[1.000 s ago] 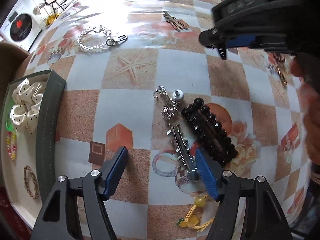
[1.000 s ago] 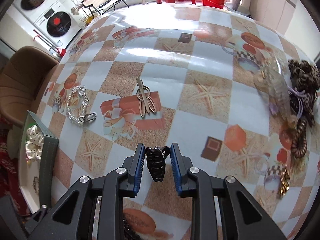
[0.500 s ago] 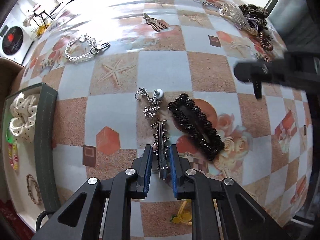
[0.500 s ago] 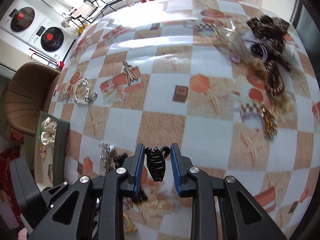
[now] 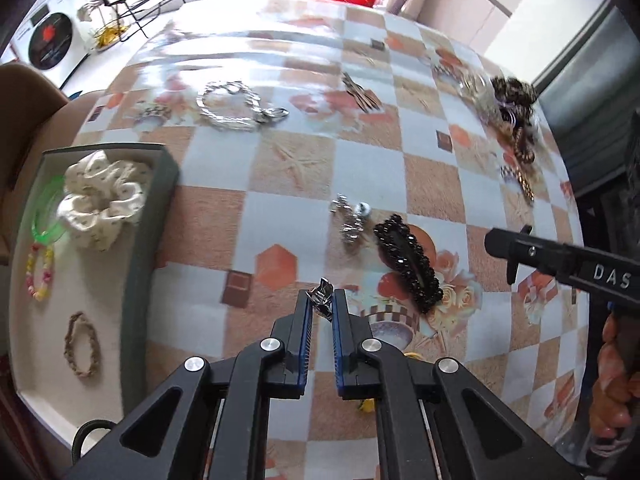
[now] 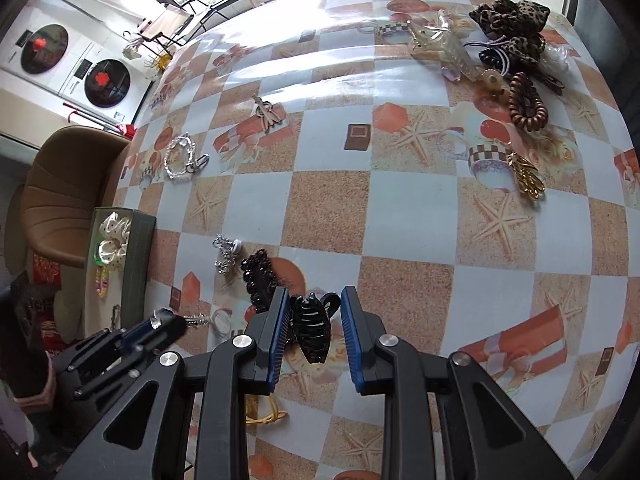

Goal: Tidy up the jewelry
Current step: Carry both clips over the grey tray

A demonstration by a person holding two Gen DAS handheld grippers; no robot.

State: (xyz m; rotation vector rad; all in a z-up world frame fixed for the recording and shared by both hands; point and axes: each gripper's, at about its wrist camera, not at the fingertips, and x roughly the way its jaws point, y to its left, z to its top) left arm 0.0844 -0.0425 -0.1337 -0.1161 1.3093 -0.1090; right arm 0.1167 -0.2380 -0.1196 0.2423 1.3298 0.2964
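Gripping a silver spiked clip [image 5: 322,301], left gripper [image 5: 321,307], jaws just closed on it, apparently lifted off table [image 5: 304,168]; tray [image 5: 132,280] left. Right gripper [image 6: 314,322] clamping black claw clip [image 6: 311,330].

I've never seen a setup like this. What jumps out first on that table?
Two black grippers, each clutching a hair accessory: the left gripper pinches a spiky silver clip, the right gripper a black claw clip. On the starfish-patterned tablecloth between them lies a black beaded barrette. At the left edge, a tray holds a white scrunchie.
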